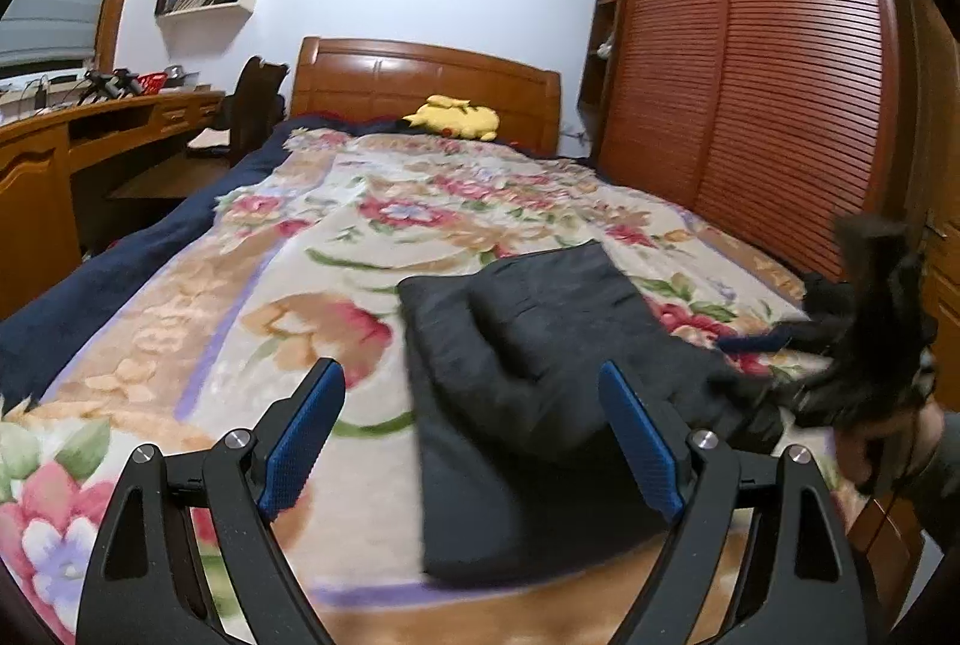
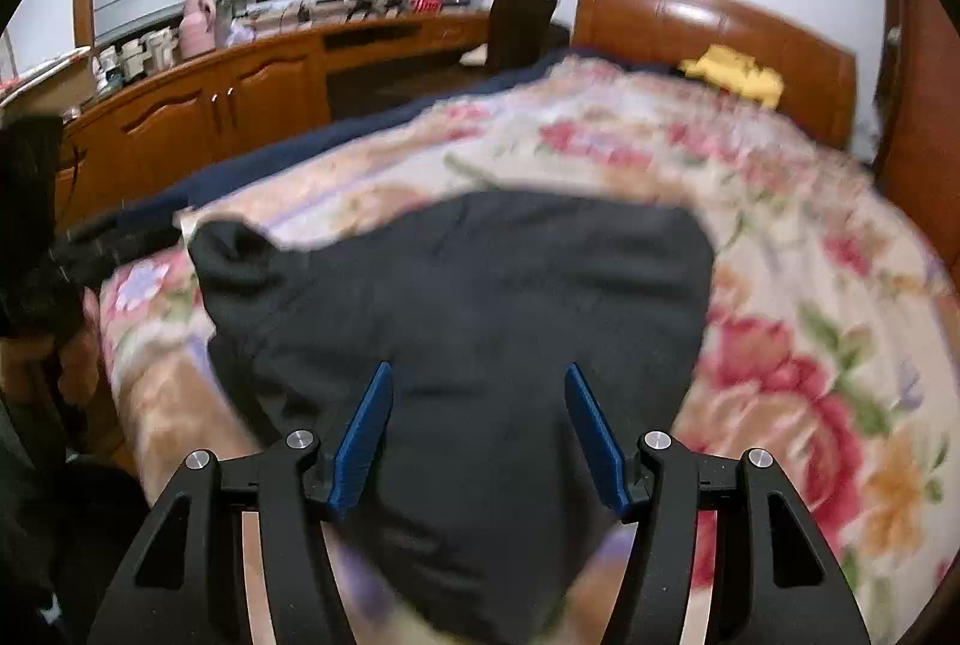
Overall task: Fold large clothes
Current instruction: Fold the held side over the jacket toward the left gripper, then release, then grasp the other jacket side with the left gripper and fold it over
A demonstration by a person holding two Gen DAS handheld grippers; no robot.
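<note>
The dark garment (image 1: 540, 381) lies folded into a compact block on the floral blanket (image 1: 252, 285), left gripper (image 1: 474, 441) and right gripper (image 2: 477, 441) both spread and empty above it, so folding looks near complete; next, judge and square edges.

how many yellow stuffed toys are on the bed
1. The yellow stuffed toy lies at the head of the bed, against the wooden headboard. Others may be hidden out of view.

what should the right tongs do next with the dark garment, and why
Probably lower the right tongs and close on the dark garment near its edge: both tongs stand open and empty, and the garment lies partly folded on the floral blanket.
</note>
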